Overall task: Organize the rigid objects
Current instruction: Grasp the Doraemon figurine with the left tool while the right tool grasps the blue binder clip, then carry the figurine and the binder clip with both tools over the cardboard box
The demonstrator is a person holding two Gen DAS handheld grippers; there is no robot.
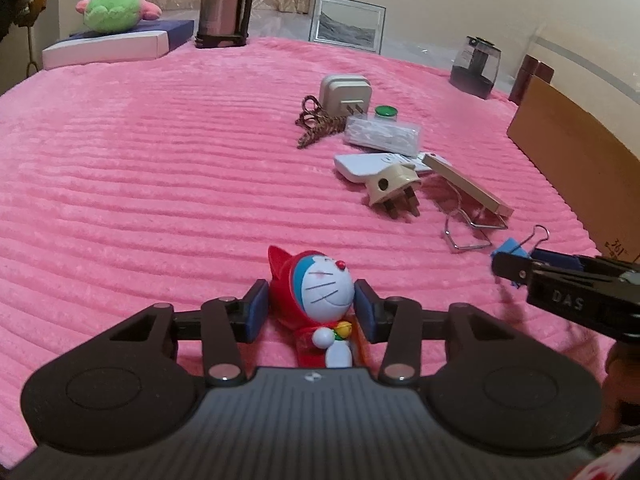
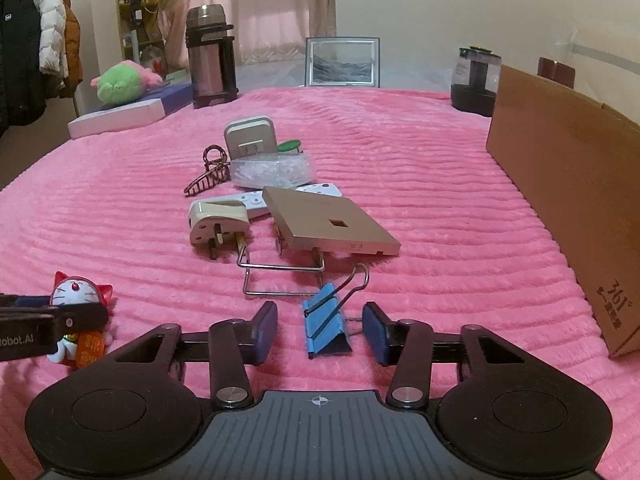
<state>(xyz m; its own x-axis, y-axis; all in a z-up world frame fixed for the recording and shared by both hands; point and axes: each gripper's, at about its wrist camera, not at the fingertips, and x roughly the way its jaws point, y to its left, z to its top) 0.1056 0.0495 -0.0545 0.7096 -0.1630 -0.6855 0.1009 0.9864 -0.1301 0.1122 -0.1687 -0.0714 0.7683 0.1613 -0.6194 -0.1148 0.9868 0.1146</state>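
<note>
A small cat figure (image 1: 324,292) with a red hood and blue-white face lies on the pink ribbed blanket (image 1: 160,180). My left gripper (image 1: 310,312) is shut on it, with a blue pad pressed against each side of its head. The right wrist view shows the same figure (image 2: 74,294) at the far left, held in the left gripper (image 2: 80,316). A blue binder clip (image 2: 324,320) with wire handles lies between the pads of my right gripper (image 2: 320,332). The jaws stand open, with a gap on each side of the clip.
A pile sits mid-blanket: beige plug (image 2: 218,224), gold square plate (image 2: 328,220), wire stand (image 2: 280,280), hair claw (image 2: 208,180), white charger (image 2: 248,136), clear plastic box (image 2: 272,170). A cardboard box (image 2: 560,200) stands on the right. A flask (image 2: 210,56) and a picture frame (image 2: 342,62) stand behind.
</note>
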